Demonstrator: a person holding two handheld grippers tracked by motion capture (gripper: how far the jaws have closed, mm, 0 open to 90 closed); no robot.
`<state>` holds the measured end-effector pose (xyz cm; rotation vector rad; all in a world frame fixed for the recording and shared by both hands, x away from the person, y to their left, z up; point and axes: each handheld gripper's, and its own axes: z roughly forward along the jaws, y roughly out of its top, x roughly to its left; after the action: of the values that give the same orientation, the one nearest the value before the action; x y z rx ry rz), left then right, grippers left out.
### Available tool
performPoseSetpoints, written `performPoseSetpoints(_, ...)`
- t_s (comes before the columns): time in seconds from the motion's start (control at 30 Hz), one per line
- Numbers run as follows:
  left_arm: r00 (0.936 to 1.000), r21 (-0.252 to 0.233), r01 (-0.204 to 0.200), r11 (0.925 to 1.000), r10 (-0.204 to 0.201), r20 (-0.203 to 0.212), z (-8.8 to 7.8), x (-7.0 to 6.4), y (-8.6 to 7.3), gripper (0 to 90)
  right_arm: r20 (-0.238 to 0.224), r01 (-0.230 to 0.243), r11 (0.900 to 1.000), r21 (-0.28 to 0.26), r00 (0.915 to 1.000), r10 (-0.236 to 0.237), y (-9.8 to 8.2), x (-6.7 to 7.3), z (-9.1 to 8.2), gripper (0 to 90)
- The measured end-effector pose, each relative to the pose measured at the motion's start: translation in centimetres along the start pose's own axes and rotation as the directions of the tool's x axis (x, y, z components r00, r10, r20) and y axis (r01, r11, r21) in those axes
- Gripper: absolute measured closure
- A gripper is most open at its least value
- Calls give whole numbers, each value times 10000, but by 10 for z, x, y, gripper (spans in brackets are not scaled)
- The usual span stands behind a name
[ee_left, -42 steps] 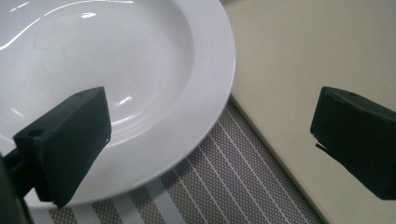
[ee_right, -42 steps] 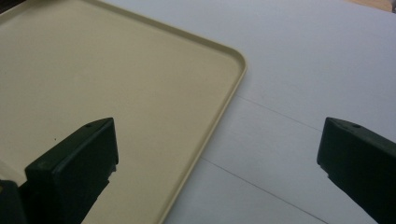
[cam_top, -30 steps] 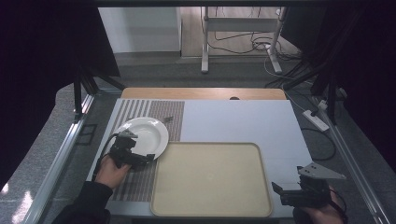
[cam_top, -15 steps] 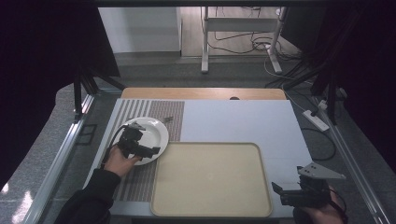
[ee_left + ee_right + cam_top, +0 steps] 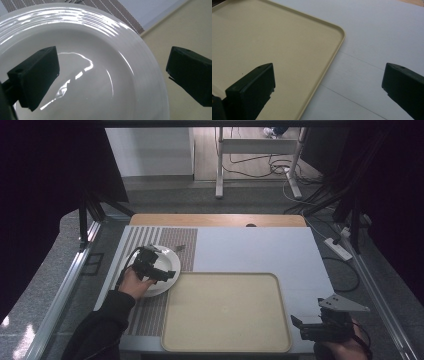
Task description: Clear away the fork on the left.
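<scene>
Your left gripper [image 5: 112, 75] wide open over white plate [image 5: 105, 50] near table's left edge, maybe straddling rim. Your right gripper [image 5: 328, 87] wide open, empty, at tray's [image 5: 287, 50] near-right corner.

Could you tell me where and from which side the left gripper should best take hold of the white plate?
Probably by the rim. The white plate lies flat on the striped mat, so only its thin raised edge fits between the jaws. The left gripper hangs open over the side nearest the tray; one jaw above, one below there looks simplest.
</scene>
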<state>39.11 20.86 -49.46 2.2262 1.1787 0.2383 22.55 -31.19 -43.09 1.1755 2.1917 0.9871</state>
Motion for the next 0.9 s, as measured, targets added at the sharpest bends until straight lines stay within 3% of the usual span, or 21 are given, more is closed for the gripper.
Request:
performPoseSetpoints(0.5,9990,300,-430,9986,433,-75,26,10,32,0,-9,-21,10000,3,10000,21,0,0,0,0)
performPoseSetpoints(0.7,9974,373,-648,9972,659,-290,33,15,45,2,-28,-37,10000,14,10000,37,0,0,0,0)
performPoseSetpoints(0.8,9977,237,-628,9977,633,-237,33,18,51,42,-43,-50,10000,22,10000,50,0,-1,1,0)
performPoseSetpoints(0.9,9968,250,-765,9968,770,-228,34,19,57,143,-37,-57,10000,23,10000,57,0,-1,1,0)
